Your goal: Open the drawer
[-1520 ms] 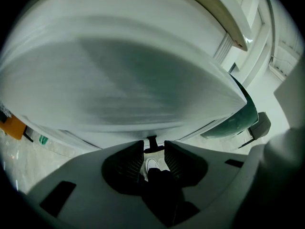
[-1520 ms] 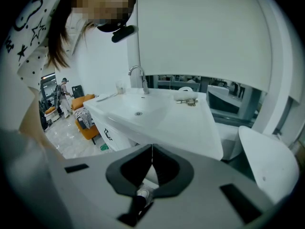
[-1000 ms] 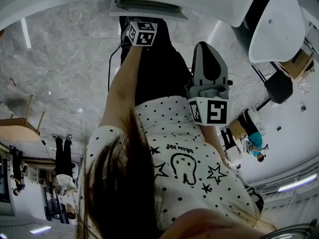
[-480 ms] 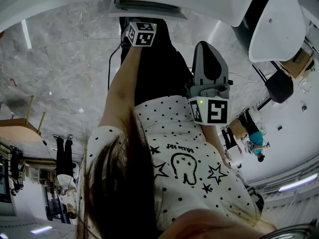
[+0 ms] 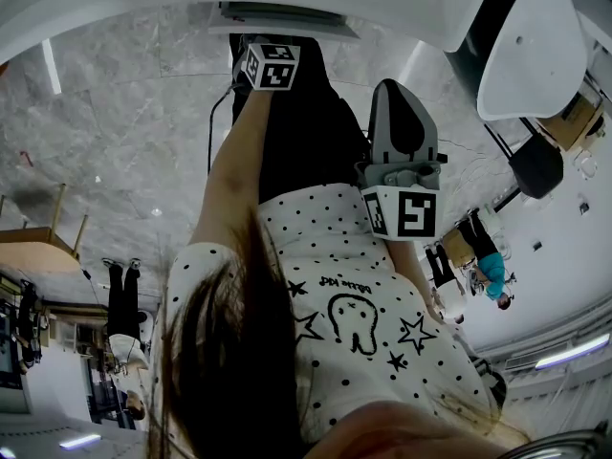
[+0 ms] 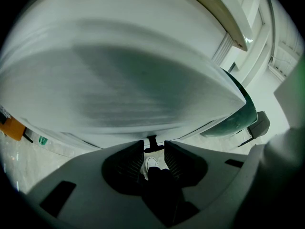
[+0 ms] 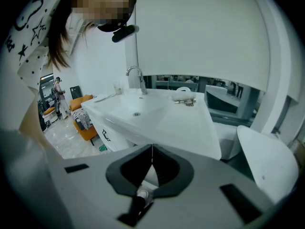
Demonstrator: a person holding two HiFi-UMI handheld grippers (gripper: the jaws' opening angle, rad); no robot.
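The drawer's [image 6: 143, 80] little black handle [image 6: 152, 138] sits at 12 o'clock, just past the left gripper's [image 6: 153, 148] fingers, which are apart and empty. The right gripper's [image 7: 152, 150] fingers are closed together, empty.

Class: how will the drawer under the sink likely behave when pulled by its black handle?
The drawer looks rigid and broad, so it is probably heavy and slides straight. Its handle is small and thin, so a grip may slip.

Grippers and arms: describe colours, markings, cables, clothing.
Both the left gripper and right gripper are pale grey shells with black jaws. Each carries a cube of black-and-white square markers. A black cable trails by the short white dotted sleeve.
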